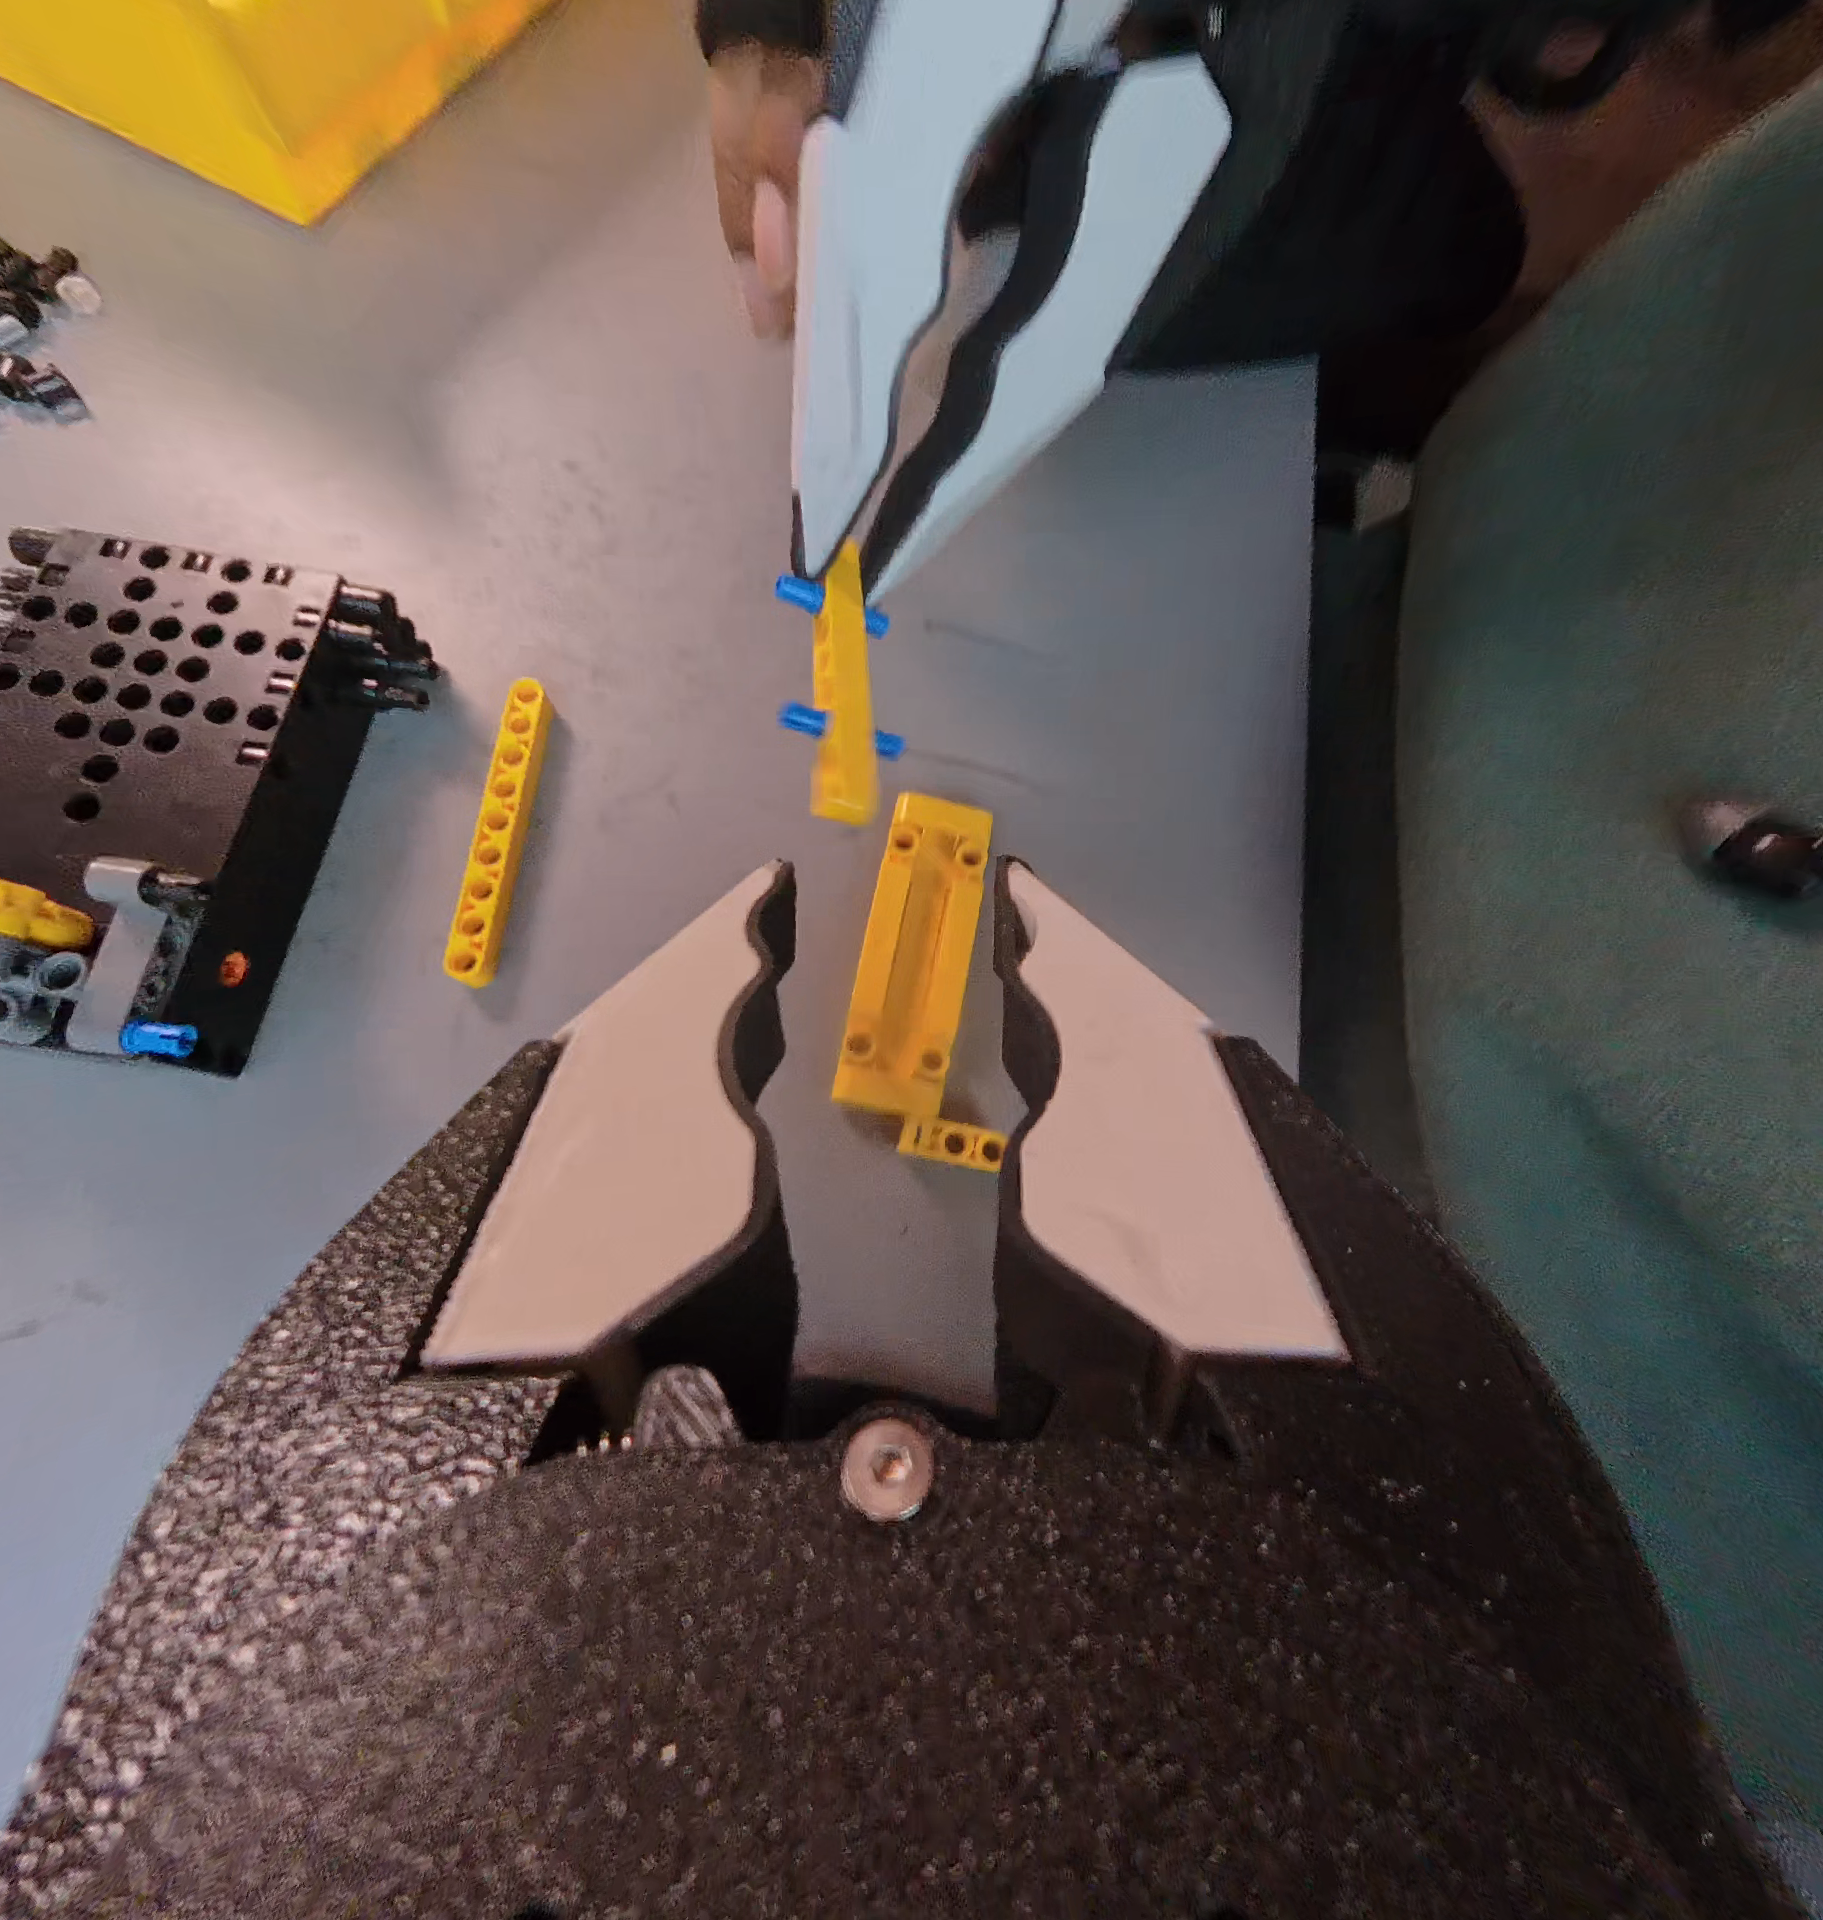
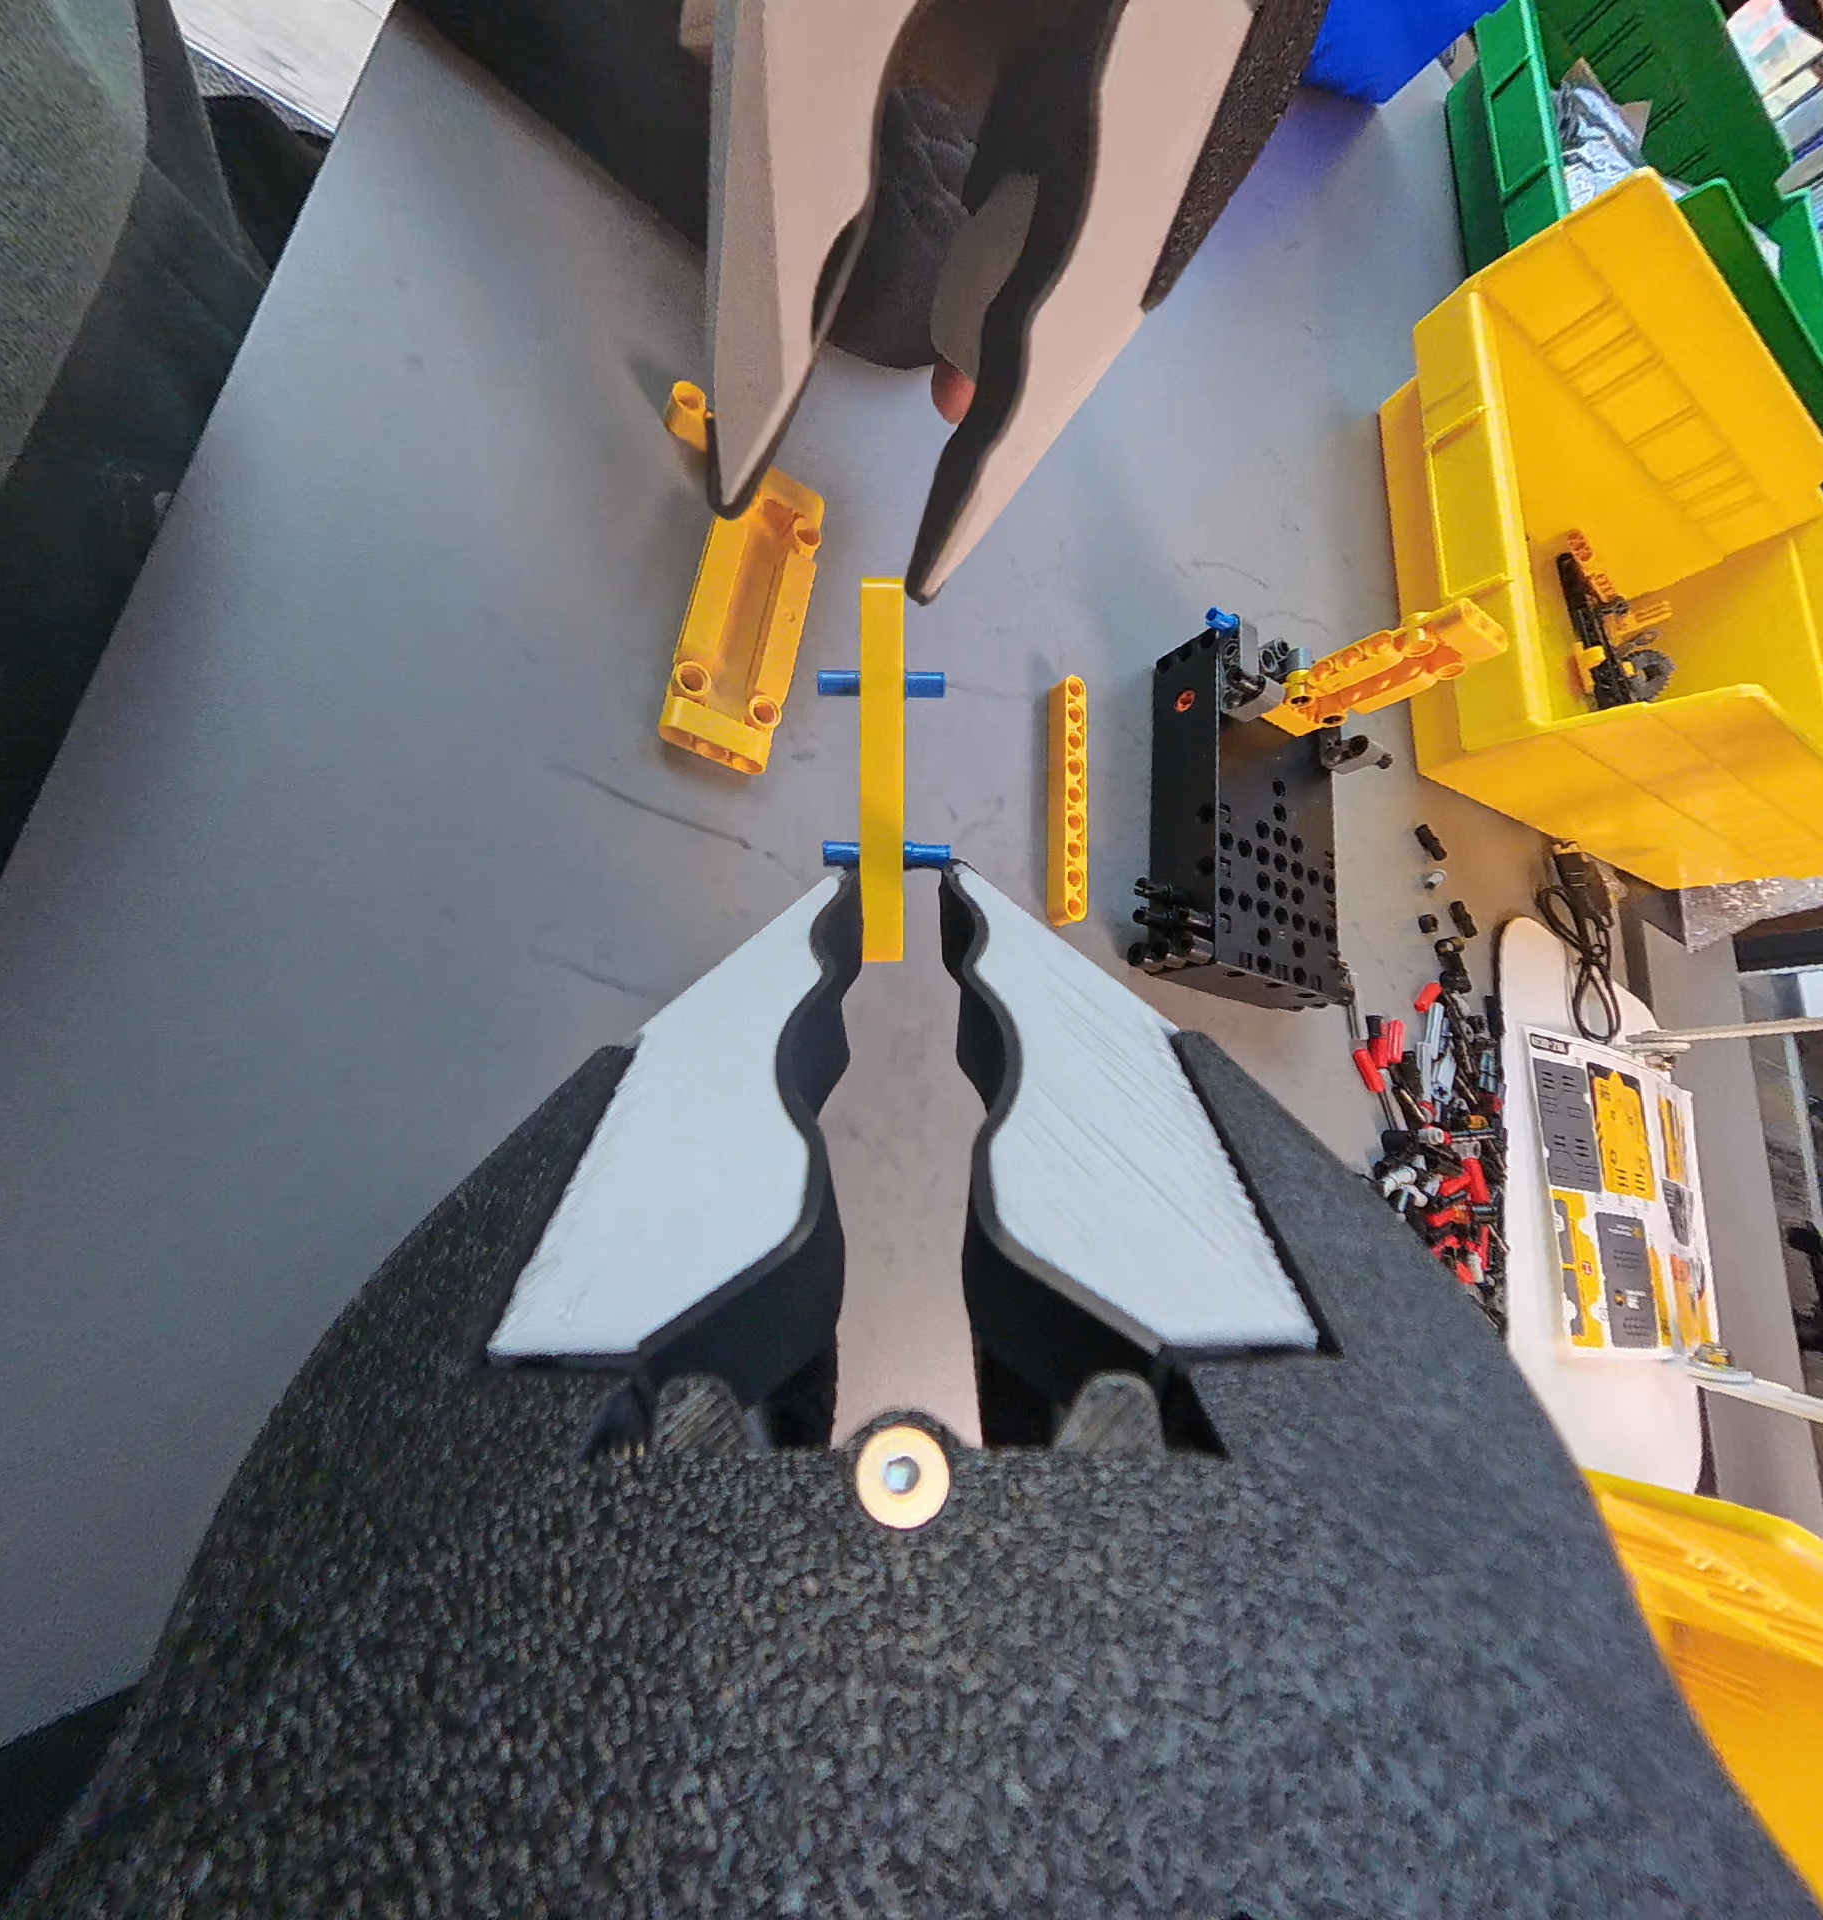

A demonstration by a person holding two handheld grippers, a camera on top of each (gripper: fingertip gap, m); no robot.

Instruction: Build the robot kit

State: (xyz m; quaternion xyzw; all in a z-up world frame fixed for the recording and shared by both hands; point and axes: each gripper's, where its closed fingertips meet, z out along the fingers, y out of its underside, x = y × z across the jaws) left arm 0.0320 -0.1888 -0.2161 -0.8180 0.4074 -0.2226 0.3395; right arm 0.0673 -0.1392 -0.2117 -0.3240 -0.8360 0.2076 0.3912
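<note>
My right gripper (image 2: pixel 893 876) is shut on the near end of a yellow beam (image 2: pixel 881 769) with two blue pins (image 2: pixel 881 683) through it, and holds it edge-up above the grey table (image 2: pixel 419 831). It also shows in the left wrist view (image 1: pixel 842 577), gripping the beam (image 1: pixel 845 707) from the far side. My left gripper (image 1: pixel 896 864) is open and empty, its fingers on either side of a yellow panel piece (image 1: pixel 912 956) that lies flat on the table. The free end of the beam hangs just beyond the panel's far end. In the right wrist view the left gripper (image 2: pixel 824 549) hovers over the panel (image 2: pixel 746 623).
A long yellow beam (image 2: pixel 1068 800) and a black perforated frame assembly (image 2: pixel 1245 831) lie nearby. A short yellow beam (image 1: pixel 954 1143) lies by the panel. Yellow bins (image 2: pixel 1613 520), a pile of small pins (image 2: pixel 1437 1143) and an instruction sheet (image 2: pixel 1613 1195) lie farther off. The table edge (image 1: pixel 1307 727) borders a teal chair (image 1: pixel 1613 935). There is about 7 centimetres between the tips of the two grippers.
</note>
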